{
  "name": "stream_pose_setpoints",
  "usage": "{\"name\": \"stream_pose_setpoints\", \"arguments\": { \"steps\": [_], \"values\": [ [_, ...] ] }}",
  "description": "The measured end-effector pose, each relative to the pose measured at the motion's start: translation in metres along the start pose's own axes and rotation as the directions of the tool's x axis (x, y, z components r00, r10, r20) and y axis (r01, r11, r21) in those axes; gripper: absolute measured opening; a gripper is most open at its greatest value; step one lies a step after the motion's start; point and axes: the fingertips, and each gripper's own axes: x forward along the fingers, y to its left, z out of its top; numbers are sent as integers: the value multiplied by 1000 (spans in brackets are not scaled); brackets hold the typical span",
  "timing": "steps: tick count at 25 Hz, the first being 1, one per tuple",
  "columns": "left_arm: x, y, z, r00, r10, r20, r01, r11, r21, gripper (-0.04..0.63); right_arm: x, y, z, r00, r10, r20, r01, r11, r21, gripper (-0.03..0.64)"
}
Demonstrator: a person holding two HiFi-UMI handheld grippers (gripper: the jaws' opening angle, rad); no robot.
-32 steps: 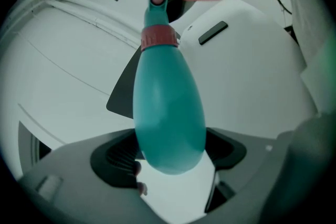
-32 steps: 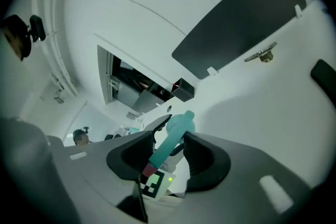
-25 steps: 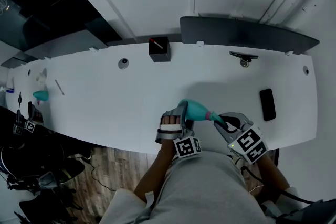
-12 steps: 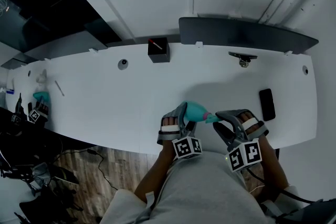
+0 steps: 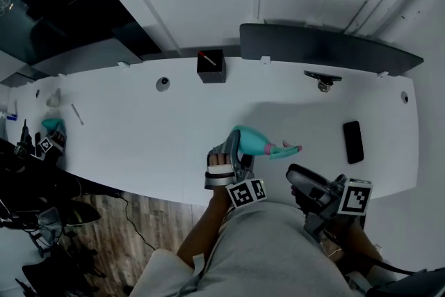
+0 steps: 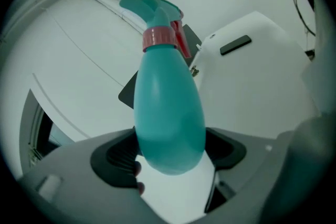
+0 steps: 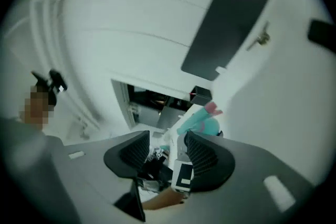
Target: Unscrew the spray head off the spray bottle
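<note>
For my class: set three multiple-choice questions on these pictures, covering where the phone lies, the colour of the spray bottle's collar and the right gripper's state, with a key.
1. In the head view, the phone lies: A. on the table, right of the spray bottle; B. on the table, left of the bottle; C. leaning against the bottle.
2. The bottle's collar is: A. yellow; B. pinkish red; C. black.
3. The right gripper is: A. shut on the collar; B. shut on the phone; C. open and empty.
Key: 1 A, it lies flat toward the table's right end. 2 B, the ring at the bottle's neck shows pinkish red. 3 C, its fingers have just been opening and stand apart with nothing between them.
</note>
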Motion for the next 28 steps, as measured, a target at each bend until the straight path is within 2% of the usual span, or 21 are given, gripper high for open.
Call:
{"name": "stream_pose_setpoints", "arguments": {
  "steps": [3, 5, 6, 7, 9, 11, 12, 13, 14, 15, 16, 17, 18, 19, 20, 21, 22, 25, 26, 27, 28],
  "values": [
    [-4, 3, 13, 998, 50, 42, -53, 997, 63, 387, 7, -39, 3, 992, -108, 65, 86, 960, 268, 229],
    [-7, 3, 19, 995, 72, 62, -78, 991, 111, 387, 10, -56, 4, 980, -179, 85, 139, 926, 352, 222],
    [-8, 2, 20, 995, 74, 63, -81, 988, 131, 387, 12, -59, 4, 976, -199, 86, 157, 921, 356, 187],
    [-8, 1, 19, 996, 69, 58, -77, 987, 143, 387, 14, -60, 4, 975, -207, 81, 169, 927, 334, 166],
    [-7, -1, 14, 997, 57, 49, -64, 987, 144, 387, 20, -54, 4, 980, -196, 42, 183, 961, 205, 123],
    [-7, -2, 11, 998, 48, 44, -54, 988, 144, 387, 24, -49, -3, 976, -210, -55, 207, 977, -53, 119],
    [-8, -4, 10, 998, 41, 46, -48, 988, 149, 387, 24, -49, -7, 960, -255, -117, 220, 943, -250, 114],
    [-9, -7, 11, 998, 32, 52, -40, 987, 156, 387, 22, -50, -10, 928, -335, -164, 221, 848, -481, 106],
    [-11, -10, 13, 998, 20, 64, -30, 987, 158, 387, 19, -52, -11, 883, -436, -174, 192, 674, -714, 93],
    [-12, -14, 15, 997, 4, 77, -16, 988, 151, 387, 16, -52, -11, 832, -536, -143, 116, 420, -900, 89],
    [-13, -17, 17, 996, -13, 87, 1, 991, 135, 385, 14, -53, -12, 788, -610, -81, -4, 127, -992, 88],
    [-13, -20, 18, 995, -28, 91, 17, 993, 118, 385, 13, -53, -14, 759, -651, -8, -137, -147, -980, 84],
    [-13, -22, 18, 995, -39, 91, 30, 994, 101, 385, 13, -54, -15, 748, -661, 54, -246, -353, -903, 83],
    [-12, -23, 17, 995, -48, 89, 40, 995, 86, 385, 14, -54, -17, 751, -653, 92, -316, -479, -819, 81],
    [-12, -24, 16, 995, -56, 88, 49, 996, 74, 385, 15, -55, -17, 761, -640, 107, -350, -543, -763, 81],
    [-12, -23, 16, 994, -61, 89, 56, 996, 64, 385, 15, -55, -17, 770, -629, 109, -360, -569, -740, 81],
    [-12, -23, 17, 994, -63, 90, 58, 997, 59, 385, 15, -55, -16, 775, -622, 110, -354, -573, -739, 81],
    [-13, -21, 18, 994, -59, 88, 56, 998, 36, 383, 16, -52, -12, 795, -595, 115, -294, -545, -785, 85],
    [-13, -20, 17, 995, -57, 86, 56, 998, 20, 383, 18, -49, -12, 812, -574, 108, -261, -521, -813, 90],
    [-13, -18, 16, 995, -53, 83, 54, 999, -1, 383, 18, -45, -13, 832, -548, 88, -223, -474, -852, 107],
    [-12, -15, 14, 996, -45, 77, 47, 999, -20, 383, 17, -40, -16, 852, -520, 54, -184, -394, -901, 176]
  ]
}}
